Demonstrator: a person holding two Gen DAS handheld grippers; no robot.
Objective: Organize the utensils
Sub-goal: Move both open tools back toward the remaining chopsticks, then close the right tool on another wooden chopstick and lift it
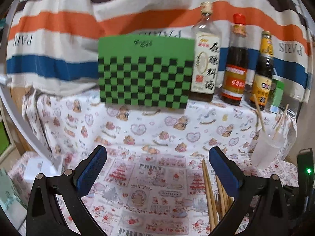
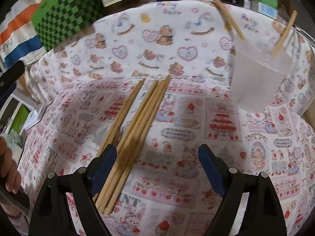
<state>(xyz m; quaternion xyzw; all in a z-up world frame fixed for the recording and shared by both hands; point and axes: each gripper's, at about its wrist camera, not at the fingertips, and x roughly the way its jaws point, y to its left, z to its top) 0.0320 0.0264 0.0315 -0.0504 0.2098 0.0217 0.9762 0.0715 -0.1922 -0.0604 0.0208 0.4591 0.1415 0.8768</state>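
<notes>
several loose chopsticks (image 2: pixel 130 137) lie on the worktop (image 2: pixel 196 137) short of the cup (image 2: pixel 258 78), long axes running under our right hand-held gripper (image 2: pixel 157 169), jaws wide and empty, the nearer one.

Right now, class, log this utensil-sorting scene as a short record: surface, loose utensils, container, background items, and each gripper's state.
surface: printed tablecloth with bears, hearts and strawberries
loose utensils: wooden chopsticks lying in a bundle on the cloth, one a little apart
container: translucent plastic cup, upright, with two chopsticks leaning in it
background: green checkered board; three sauce bottles beside it
left gripper: open, nothing between the fingers
right gripper: open, over the near end of the bundle, not gripping
</notes>
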